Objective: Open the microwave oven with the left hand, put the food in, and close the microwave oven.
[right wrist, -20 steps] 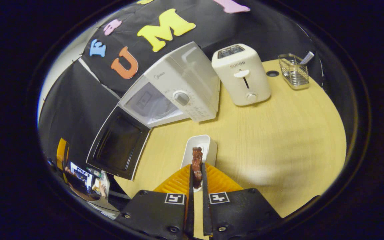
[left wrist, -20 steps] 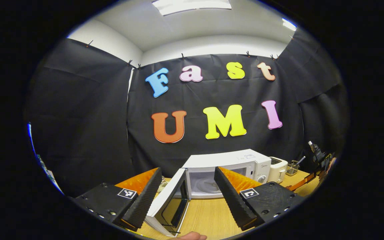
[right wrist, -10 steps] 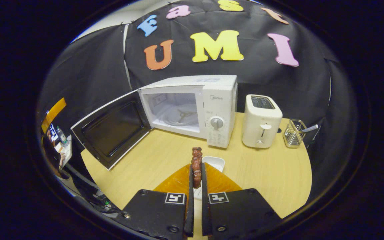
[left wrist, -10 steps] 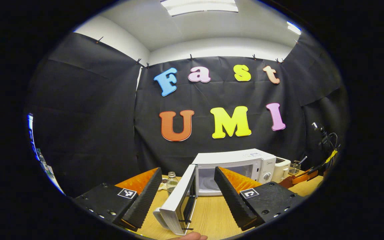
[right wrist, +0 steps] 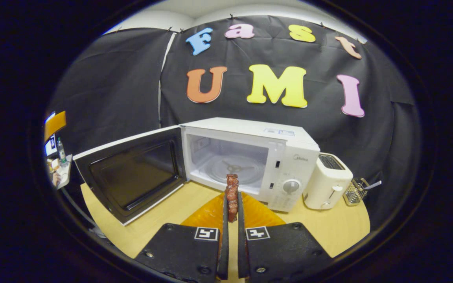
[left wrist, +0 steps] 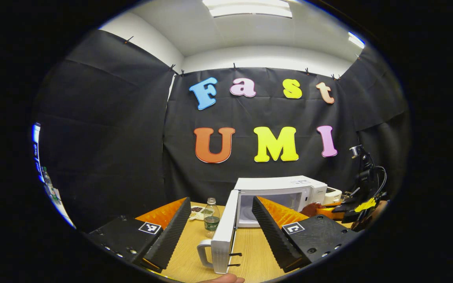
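A white microwave [right wrist: 289, 145] stands at the back of the wooden table [right wrist: 163, 216], its door [right wrist: 132, 173] swung wide to the left and its cavity with the glass turntable [right wrist: 234, 169] showing. My right gripper [right wrist: 232, 198] is shut on a reddish-brown strip of food [right wrist: 232, 188], held upright just in front of the cavity's opening. In the left gripper view my left gripper [left wrist: 220, 210] is open and holds nothing; the door [left wrist: 224, 236] stands edge-on between its fingers, farther off, with the microwave [left wrist: 285, 186] behind. The other gripper with the food [left wrist: 313, 209] shows at the right.
A white toaster [right wrist: 326, 182] and a wire rack [right wrist: 354, 191] stand right of the microwave. A plastic bottle [left wrist: 211, 218] and a small dish [left wrist: 197, 211] sit left of the door in the left gripper view. Black cloth walls close in the back and sides.
My right gripper lifted the food off the white tray and swung toward the microwave's opening. My left gripper drew back and left, so the door now looks edge-on.
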Tool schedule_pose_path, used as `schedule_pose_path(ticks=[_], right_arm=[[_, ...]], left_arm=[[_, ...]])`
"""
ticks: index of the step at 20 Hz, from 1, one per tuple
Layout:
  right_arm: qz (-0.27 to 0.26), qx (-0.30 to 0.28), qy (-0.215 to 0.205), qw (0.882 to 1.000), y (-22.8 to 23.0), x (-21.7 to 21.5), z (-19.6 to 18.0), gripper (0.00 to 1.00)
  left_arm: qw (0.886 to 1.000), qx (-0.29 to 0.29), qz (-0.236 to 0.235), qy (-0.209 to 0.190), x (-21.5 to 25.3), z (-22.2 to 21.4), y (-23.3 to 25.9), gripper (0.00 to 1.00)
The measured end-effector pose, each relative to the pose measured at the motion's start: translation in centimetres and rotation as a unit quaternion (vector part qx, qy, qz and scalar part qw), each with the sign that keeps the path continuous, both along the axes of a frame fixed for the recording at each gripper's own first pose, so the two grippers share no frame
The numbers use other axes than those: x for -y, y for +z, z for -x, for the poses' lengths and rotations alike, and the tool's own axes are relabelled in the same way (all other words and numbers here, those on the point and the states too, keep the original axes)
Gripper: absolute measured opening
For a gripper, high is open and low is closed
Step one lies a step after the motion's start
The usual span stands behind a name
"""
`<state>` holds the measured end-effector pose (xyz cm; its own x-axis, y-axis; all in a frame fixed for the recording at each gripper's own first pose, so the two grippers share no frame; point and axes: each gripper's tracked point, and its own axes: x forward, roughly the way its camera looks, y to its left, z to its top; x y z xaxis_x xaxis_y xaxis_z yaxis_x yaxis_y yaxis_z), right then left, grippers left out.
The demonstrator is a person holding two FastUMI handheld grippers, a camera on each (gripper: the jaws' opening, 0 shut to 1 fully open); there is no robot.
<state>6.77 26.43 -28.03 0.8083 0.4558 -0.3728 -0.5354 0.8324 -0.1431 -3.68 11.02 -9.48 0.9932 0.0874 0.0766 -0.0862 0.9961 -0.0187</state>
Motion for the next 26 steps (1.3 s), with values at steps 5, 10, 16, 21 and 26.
schedule_pose_path(ticks=[5,10,16,21,26], right_arm=[[-0.026,0.033,-0.009,0.999,-0.5,-4.4,-2.2,0.12],[-0.064,0.035,-0.057,0.996,-2.9,-7.7,-6.2,0.12],[-0.070,0.037,-0.095,0.992,-5.4,-11.9,-11.9,0.12],[-0.216,-0.073,-0.117,0.967,-7.3,-14.8,-15.1,0.13],[-0.325,-0.133,-0.208,0.913,-10.3,-13.5,-18.4,0.12]], left_arm=[[1.000,-0.002,0.006,-0.007,-0.4,0.8,-0.1,0.96],[1.000,0.002,-0.001,-0.020,0.0,0.8,0.2,0.96],[0.999,-0.012,0.001,-0.049,0.8,0.0,-0.8,0.96],[0.998,-0.030,0.013,-0.045,-0.8,-0.4,-1.8,0.96],[0.997,-0.050,0.035,-0.052,-1.2,-0.6,-3.1,0.94]])
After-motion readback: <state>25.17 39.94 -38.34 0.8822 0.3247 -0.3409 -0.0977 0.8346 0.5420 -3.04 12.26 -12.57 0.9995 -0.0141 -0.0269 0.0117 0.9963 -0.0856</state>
